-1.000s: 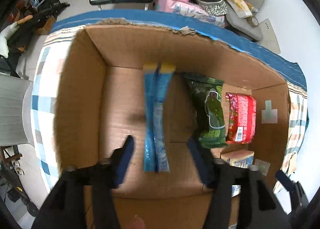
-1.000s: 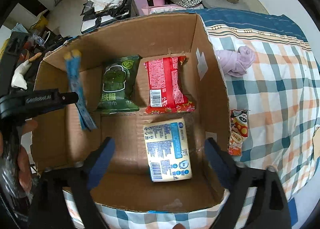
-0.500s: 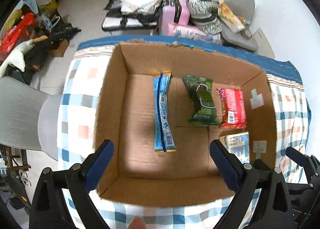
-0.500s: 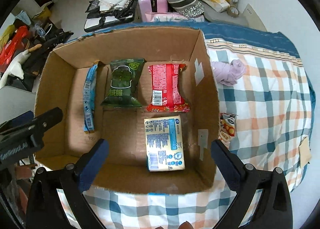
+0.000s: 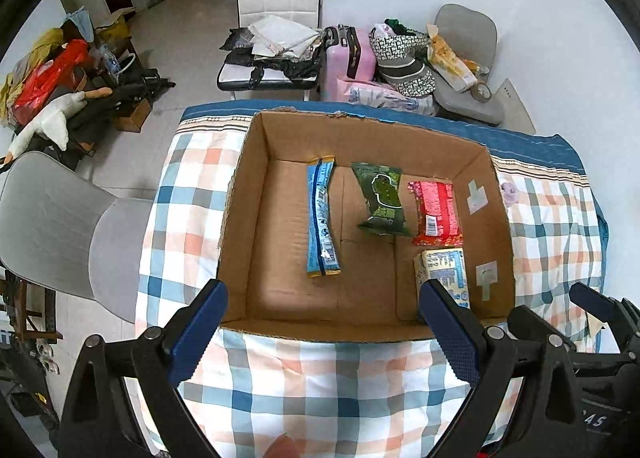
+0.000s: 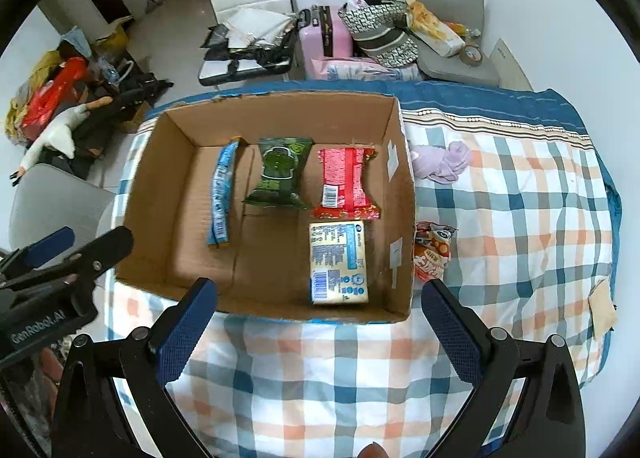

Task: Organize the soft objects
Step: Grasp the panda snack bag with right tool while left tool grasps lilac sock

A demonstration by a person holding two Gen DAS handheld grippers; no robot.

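Observation:
An open cardboard box (image 5: 240,193) (image 6: 406,193) stands on a checked cloth. In it lie a long blue packet (image 5: 321,217) (image 6: 221,193), a green packet (image 5: 382,199) (image 6: 280,175), a red packet (image 5: 436,213) (image 6: 346,183) and a yellow-blue pack (image 5: 444,272) (image 6: 339,262). An orange snack packet (image 6: 433,254) and a lilac cloth (image 6: 444,159) lie on the cloth right of the box. My left gripper (image 5: 322,330) is open and empty, in front of the box. My right gripper (image 6: 318,322) is open and empty, in front of the box.
The checked cloth (image 6: 520,197) covers the table, with a blue border at the far edge. A grey chair (image 5: 60,225) stands at the left. A white chair, a pink suitcase (image 5: 348,53) and bags stand behind the table. The left gripper shows in the right wrist view (image 6: 52,258).
My left gripper let go of the long blue packet, which now lies in the box. Both grippers drew back and up from the box and opened wider.

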